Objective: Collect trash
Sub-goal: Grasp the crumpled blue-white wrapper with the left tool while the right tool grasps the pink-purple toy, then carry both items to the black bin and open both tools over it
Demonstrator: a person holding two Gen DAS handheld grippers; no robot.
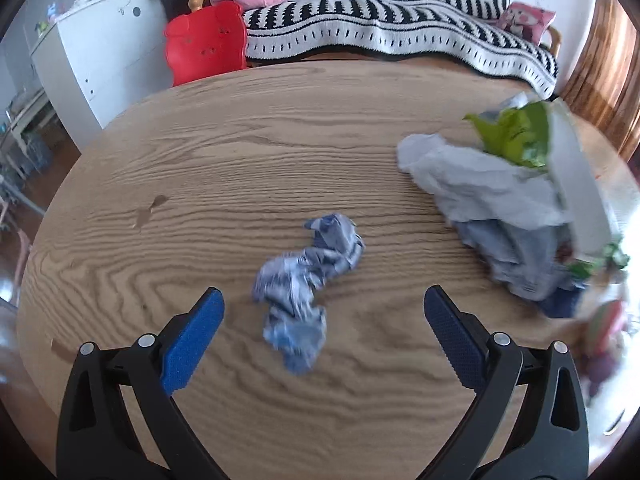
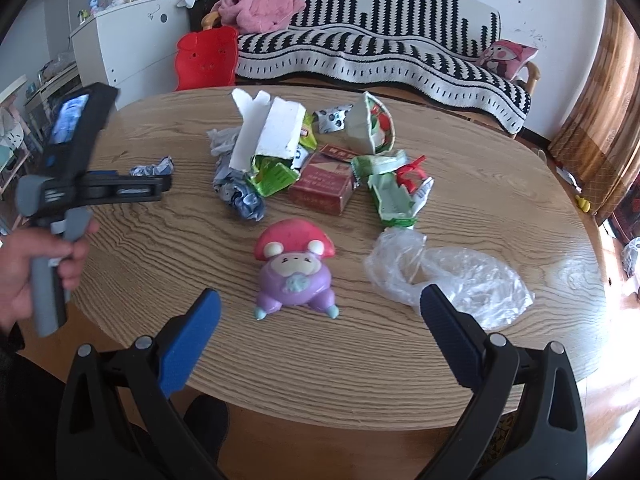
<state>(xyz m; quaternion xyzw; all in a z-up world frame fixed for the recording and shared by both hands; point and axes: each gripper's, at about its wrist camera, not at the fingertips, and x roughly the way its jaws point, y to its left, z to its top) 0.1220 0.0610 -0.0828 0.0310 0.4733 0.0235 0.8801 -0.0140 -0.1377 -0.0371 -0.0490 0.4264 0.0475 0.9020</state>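
Gaping left gripper (image 1: 324, 300) just short of crumpled wrapper (image 1: 308, 284), table edge (image 1: 120, 116) well beyond

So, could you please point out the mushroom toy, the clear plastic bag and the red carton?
mushroom toy (image 2: 295, 270): right wrist view, on its purple body.
clear plastic bag (image 2: 460, 276): right wrist view, on its crinkled middle.
red carton (image 2: 322, 184): right wrist view, on its top face.

Oval wood-grain table (image 2: 360, 352), bearing a crumpled blue-white wrapper (image 1: 308, 288) off to the left alone, a central heap of torn white carton (image 2: 268, 136), green packaging (image 2: 388, 192) and red box (image 2: 324, 186), a mushroom-capped toy (image 2: 294, 268), and a clear plastic bag (image 2: 452, 276).
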